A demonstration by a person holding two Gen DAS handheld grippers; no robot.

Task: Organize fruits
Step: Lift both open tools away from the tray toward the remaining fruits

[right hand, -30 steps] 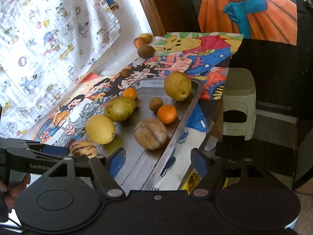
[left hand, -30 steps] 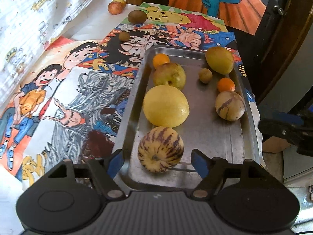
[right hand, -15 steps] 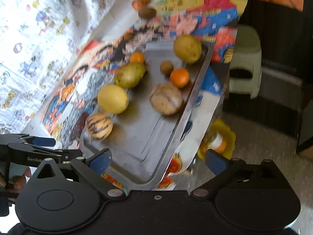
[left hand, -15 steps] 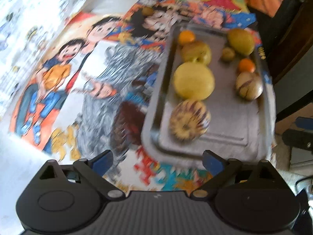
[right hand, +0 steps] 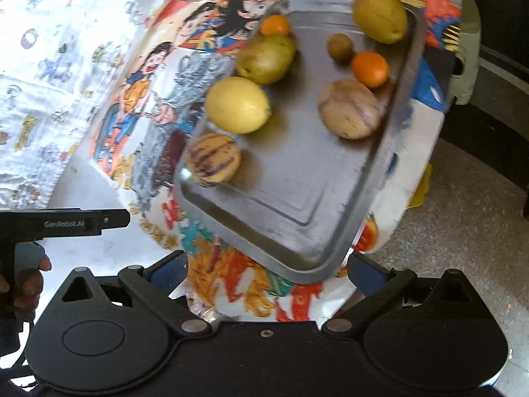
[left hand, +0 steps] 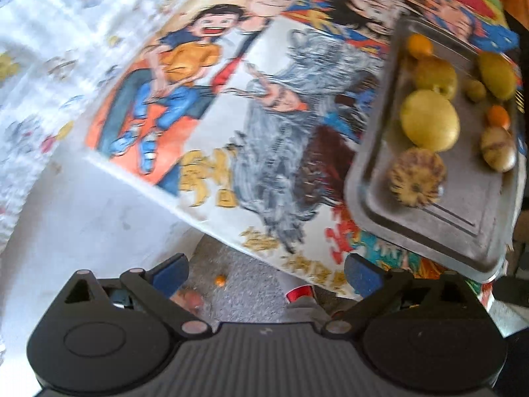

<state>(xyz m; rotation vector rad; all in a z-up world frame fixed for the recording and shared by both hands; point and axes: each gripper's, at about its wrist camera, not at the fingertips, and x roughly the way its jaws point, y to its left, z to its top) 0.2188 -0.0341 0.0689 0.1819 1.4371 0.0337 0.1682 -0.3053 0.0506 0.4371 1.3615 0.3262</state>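
Both tongs stand wide open and hold nothing. Left gripper [left hand: 266,269]: jaws spread, only floor and the cloth's [left hand: 215,152] edge between them. Right gripper [right hand: 267,268]: jaws spread, the tray's [right hand: 297,218] near corner just ahead of the gap, not touched.

Fruit lies on the tray, ahead of the right gripper and ahead-right of the left one. Nearest: striped melon [right hand: 213,159]. Beyond it, lemon [right hand: 237,105], then pear [right hand: 266,54], then a small orange [right hand: 274,25]. On the right side: pale melon [right hand: 349,109], orange [right hand: 369,68], small brown fruit [right hand: 339,46], mango [right hand: 380,15] farthest.

The person's left hand [right hand: 24,281] shows left of the right gripper.
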